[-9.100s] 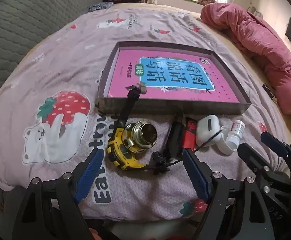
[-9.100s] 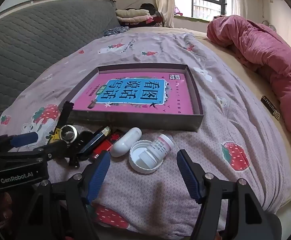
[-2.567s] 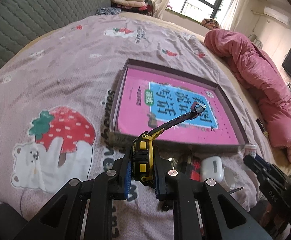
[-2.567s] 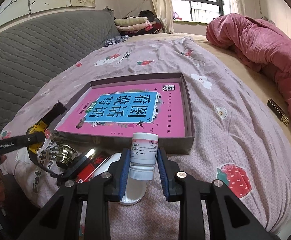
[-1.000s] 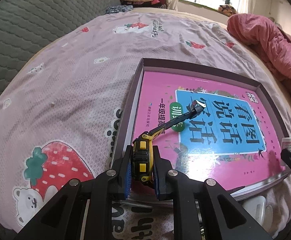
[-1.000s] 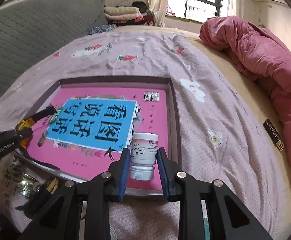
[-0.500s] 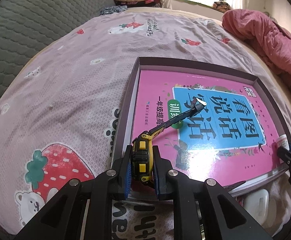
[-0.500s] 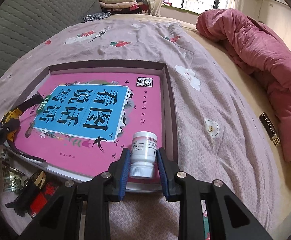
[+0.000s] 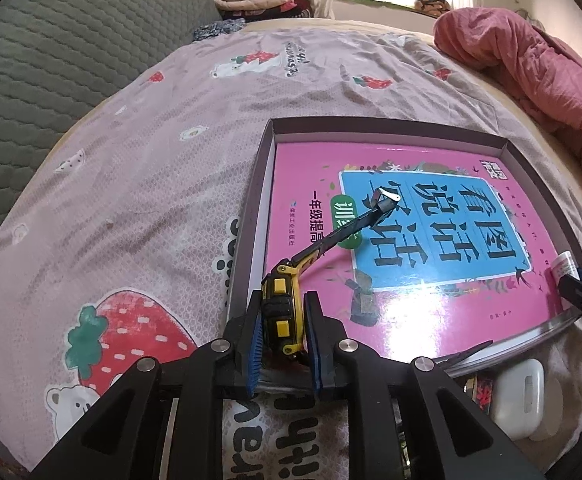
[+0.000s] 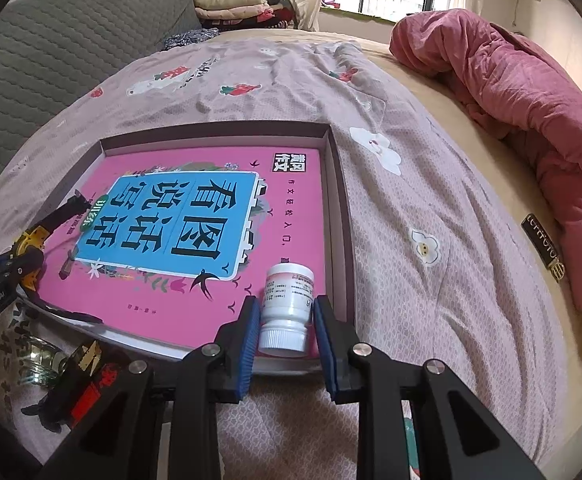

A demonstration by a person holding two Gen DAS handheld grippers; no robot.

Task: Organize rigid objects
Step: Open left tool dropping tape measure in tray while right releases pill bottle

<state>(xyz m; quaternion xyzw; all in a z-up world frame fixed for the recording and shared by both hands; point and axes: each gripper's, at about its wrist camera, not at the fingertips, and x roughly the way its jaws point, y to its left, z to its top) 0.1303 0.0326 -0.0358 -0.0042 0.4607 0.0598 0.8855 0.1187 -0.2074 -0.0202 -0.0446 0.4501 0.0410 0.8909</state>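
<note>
A shallow grey tray [image 9: 265,152] [image 10: 341,184] lies on the bed with a pink book [image 9: 431,296] [image 10: 291,200] inside. My left gripper [image 9: 283,334] is shut on a yellow and black watch [image 9: 281,312], held over the tray's near left corner, strap [image 9: 355,226] pointing over the book. My right gripper [image 10: 287,332] holds a white pill bottle [image 10: 287,304] between its pads at the tray's near right corner; the pads stand slightly apart from it. The left gripper [image 10: 7,272] shows in the right wrist view.
A white earbud case [image 9: 517,396] lies in front of the tray. A metal knob [image 10: 41,360] and a black and red item [image 10: 87,392] lie near the tray's front left. A pink quilt [image 10: 531,120] is heaped at the right. A grey headboard [image 9: 51,48] runs along the left.
Both grippers have moved forward and lower over the tray's near edge. The right jaws have opened slightly around the bottle, which now sits on the book.
</note>
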